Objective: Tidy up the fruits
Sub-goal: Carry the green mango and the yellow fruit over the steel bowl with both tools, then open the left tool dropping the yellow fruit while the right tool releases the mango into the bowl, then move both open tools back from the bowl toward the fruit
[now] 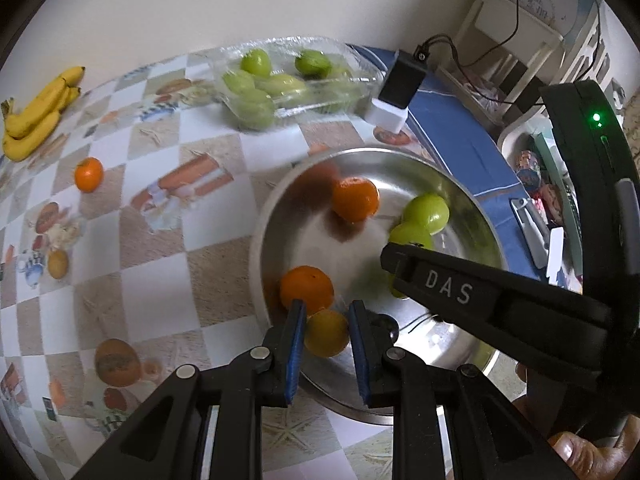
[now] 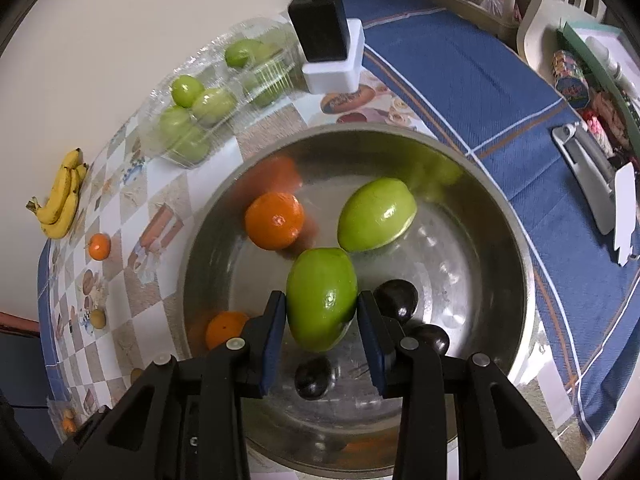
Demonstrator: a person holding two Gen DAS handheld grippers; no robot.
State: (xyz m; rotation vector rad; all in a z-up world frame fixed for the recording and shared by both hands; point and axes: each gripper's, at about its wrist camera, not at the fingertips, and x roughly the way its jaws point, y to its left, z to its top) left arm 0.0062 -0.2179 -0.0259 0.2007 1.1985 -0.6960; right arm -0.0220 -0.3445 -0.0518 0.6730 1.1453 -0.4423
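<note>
A green fruit [image 2: 322,300] sits clamped between the right gripper's [image 2: 322,312] blue pads, just over the steel bowl [image 2: 516,280]; a yellowish orange [image 1: 326,332] rests between the left gripper's [image 1: 326,320] fingers, grip uncertain, beside another orange [image 1: 306,288]

This looks like a lived-in home, likely a dining corner. The tabletop [image 1: 168,216] wears a checkered vinyl cover printed with food pictures, and beside that a blue striped cloth [image 2: 472,80]. A steel bowl [image 2: 516,240] sits on it; beyond the bowl, toward the plain cream wall [image 1: 200,8], lie a clear plastic clamshell of green fruit [image 1: 280,84] and a bunch of bananas [image 1: 38,116]. Right of the bowl, past the cloth, stands a cluttered white shelf [image 1: 520,20].
</note>
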